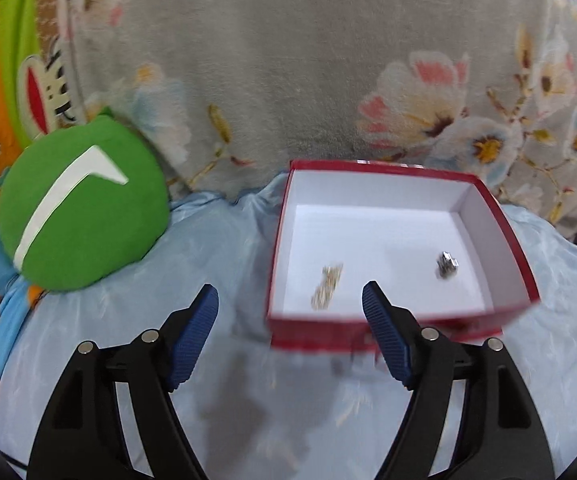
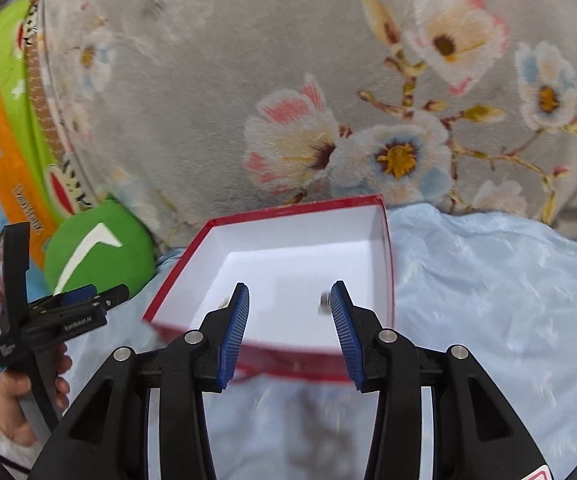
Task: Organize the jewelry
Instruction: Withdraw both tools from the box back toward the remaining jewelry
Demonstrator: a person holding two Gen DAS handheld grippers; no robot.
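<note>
Tongs spread wide, red box rim just ahead

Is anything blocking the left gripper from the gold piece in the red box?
Only the box's near wall. The left gripper is open and empty, just outside the red box; the gold piece lies on the white floor beyond that wall. The silver piece lies apart, to the right.

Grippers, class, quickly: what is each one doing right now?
Left gripper: open, holding nothing.
Right gripper: open, holding nothing.
</note>
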